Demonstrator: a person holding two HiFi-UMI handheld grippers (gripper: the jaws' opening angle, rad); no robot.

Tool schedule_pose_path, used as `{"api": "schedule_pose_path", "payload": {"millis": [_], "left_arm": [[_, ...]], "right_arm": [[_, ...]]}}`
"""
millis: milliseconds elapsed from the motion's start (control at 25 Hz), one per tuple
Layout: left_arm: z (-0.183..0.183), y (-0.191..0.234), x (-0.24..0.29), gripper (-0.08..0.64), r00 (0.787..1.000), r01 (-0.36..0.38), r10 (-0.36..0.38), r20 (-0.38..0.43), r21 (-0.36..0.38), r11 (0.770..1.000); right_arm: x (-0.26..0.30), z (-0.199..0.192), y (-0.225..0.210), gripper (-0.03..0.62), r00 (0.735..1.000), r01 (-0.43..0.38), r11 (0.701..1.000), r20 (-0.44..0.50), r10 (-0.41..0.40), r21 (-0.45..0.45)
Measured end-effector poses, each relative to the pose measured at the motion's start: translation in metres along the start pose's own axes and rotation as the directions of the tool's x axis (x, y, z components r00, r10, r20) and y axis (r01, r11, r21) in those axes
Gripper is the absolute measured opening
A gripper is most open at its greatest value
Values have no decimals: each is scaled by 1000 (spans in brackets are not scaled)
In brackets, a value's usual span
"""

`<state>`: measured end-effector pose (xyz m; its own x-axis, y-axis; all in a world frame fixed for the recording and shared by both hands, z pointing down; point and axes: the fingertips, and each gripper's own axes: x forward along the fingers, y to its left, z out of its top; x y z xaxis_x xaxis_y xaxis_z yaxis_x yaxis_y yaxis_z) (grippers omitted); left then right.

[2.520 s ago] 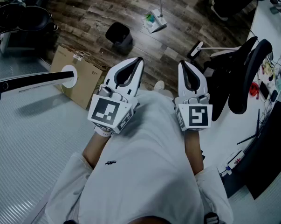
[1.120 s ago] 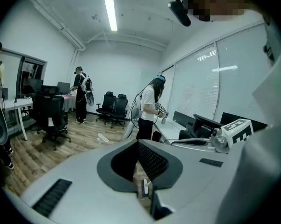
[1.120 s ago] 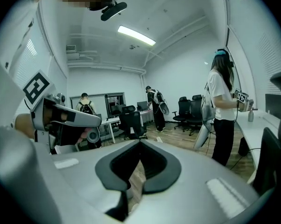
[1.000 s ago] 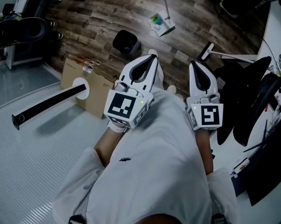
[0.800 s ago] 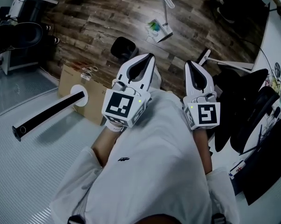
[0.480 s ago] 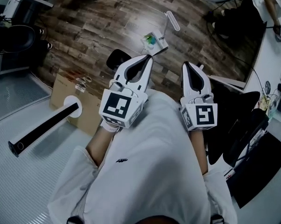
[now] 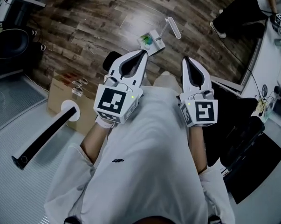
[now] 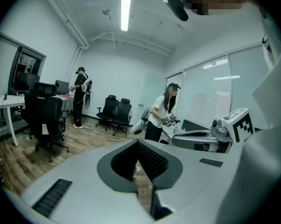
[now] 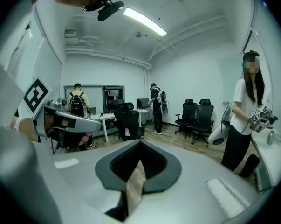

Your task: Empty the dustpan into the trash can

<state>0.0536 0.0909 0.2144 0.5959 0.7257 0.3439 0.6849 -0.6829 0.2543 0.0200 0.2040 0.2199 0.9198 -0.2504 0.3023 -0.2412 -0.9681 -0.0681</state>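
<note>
Left gripper (image 7: pixel 142 54) and right gripper (image 7: pixel 185 60), both white, shut and empty, have drawn nearer the white long-handled dustpan (image 7: pixel 153 42) (round black trash can (image 7: pixel 109 59) to its left); pickup lies ahead.

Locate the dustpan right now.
Head view, upper centre: the white dustpan sits on the wood floor just beyond the left gripper, up and right of the black trash can.

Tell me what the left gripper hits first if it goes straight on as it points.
Nothing close: the left gripper, jaws shut, points over open wood floor. The dustpan lies ahead on the floor, probably below its line; farther on stands a person in white. Depth is unclear.
</note>
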Motion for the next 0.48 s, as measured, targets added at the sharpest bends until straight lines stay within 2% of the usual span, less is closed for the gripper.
{"api": "schedule_pose_path", "payload": {"millis": [360,480], "left_arm": [[-2,10,34,6,998,-53,51,-44,-33,998],[-5,15,40,7,997,-63,61,-42,-41,997]], "right_arm": [[37,-14,-36,12,999,-22,1000,-50,22,11],[46,-14,-40,12,998,-42,999,-51,41,-17]]}}
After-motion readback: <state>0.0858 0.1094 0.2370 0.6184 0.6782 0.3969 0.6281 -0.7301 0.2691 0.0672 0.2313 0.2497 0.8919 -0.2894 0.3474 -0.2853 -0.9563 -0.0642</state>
